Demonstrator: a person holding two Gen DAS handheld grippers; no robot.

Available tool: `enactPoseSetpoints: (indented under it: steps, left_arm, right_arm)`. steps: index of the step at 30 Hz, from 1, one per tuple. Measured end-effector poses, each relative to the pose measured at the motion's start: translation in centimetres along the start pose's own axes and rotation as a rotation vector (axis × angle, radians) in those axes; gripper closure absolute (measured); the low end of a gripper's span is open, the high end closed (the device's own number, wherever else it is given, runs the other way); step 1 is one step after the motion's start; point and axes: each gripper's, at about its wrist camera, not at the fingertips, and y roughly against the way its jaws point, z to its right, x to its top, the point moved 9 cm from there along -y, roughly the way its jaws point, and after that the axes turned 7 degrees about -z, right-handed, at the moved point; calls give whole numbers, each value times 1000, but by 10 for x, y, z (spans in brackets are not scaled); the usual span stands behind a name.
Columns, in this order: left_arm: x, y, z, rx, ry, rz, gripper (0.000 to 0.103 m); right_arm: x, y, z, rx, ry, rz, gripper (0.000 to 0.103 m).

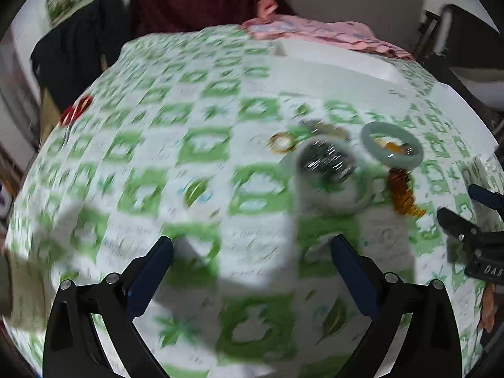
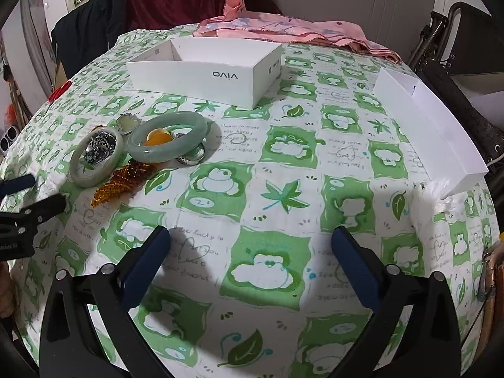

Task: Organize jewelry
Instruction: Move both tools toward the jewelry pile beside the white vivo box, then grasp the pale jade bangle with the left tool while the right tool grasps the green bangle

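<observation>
A pile of jewelry lies on the green-and-white cloth. In the right wrist view it holds a pale green jade bangle [image 2: 168,140] around an orange bead [image 2: 157,140], a whiter bangle [image 2: 94,160] around silver pieces, an amber bead string [image 2: 121,182] and a small pendant [image 2: 128,123]. An open white vivo box [image 2: 204,69] stands behind the pile. The left wrist view is blurred; the bangles [image 1: 392,146] [image 1: 330,176] and amber beads [image 1: 401,193] show at right. My left gripper [image 1: 252,252] is open and empty, short of the pile. My right gripper [image 2: 250,245] is open and empty over bare cloth.
A white box lid [image 2: 431,126] lies at the right table edge. A pink cloth [image 2: 283,30] lies at the far edge. A red object [image 2: 61,89] sits at the far left edge. The left gripper shows at the right wrist view's left edge [image 2: 34,208].
</observation>
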Motion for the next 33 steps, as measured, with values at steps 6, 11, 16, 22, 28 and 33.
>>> enactPoseSetpoints:
  steps: [6,11,16,22,28,33]
  left_arm:
    - [24,-8,32,14,-161,28,4]
    - [42,-16,42,-38,-166,37,5]
    - [46,-25,37,-64,-159,23,6]
    - [43,-22,-13,-59,-33,36,29]
    - [41,-24,-21,-50,-26,41,24]
    - [44,-24,-24,-81,-1,38,21]
  right_arm:
    - [0,0,0,1,0,1,5]
    - [-1,0,0,2,0,1,5]
    - [-1,1,0,2,-2,1,5]
    - [-1,1,0,3,-2,2,5]
    - [14,6,-18,58,39,31,6]
    - [59,8,-52,47,145,97,6]
